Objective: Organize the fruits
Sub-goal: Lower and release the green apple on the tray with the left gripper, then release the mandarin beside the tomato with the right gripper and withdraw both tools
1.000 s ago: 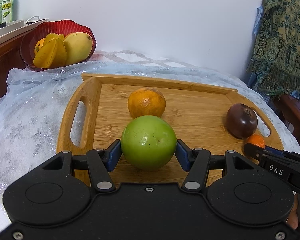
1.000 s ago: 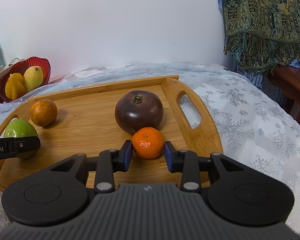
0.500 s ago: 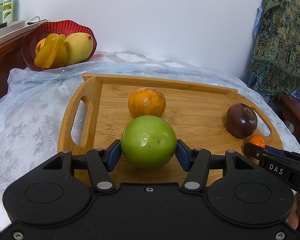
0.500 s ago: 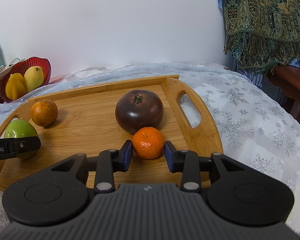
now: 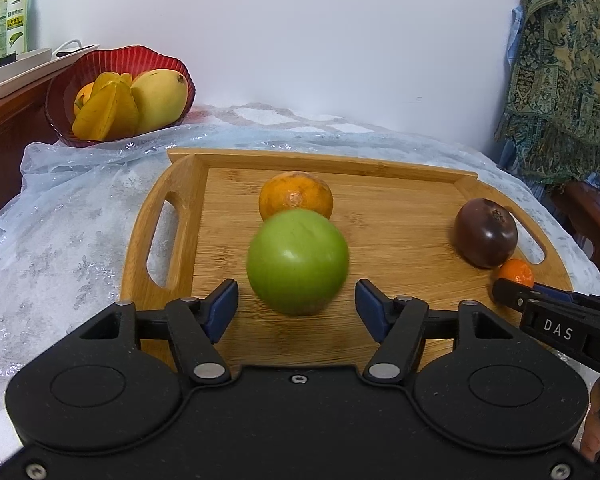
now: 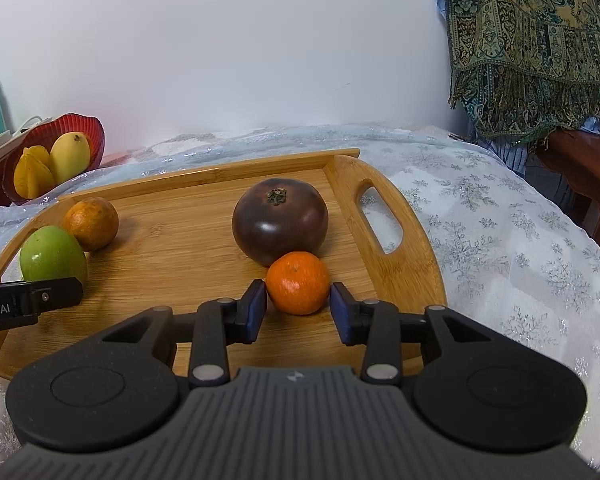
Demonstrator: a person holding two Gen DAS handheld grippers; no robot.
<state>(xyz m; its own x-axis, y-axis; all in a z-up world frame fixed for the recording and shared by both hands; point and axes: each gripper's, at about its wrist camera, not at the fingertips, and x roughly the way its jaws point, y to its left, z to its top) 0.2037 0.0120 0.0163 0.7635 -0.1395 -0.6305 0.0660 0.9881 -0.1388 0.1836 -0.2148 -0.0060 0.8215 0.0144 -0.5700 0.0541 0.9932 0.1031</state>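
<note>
release step: left gripper (image 5: 296, 306) opening off green fruit (image 5: 297, 262), right gripper (image 6: 298, 310) off mandarin (image 6: 298, 282), both on tray (image 6: 188, 244); next pull grippers back w/o nudging.

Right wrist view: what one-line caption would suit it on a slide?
Right gripper opening around a small orange mandarin on a wooden tray, beside a dark purple tomato.

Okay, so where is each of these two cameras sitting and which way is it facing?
Left wrist: on the left gripper, looking down at the green fruit on the tray's left half; jaws opening.
Right wrist: on the right gripper, facing the small orange beside the dark fruit; jaws opening.
Shared: tray, all four fruits, red bowl.
</note>
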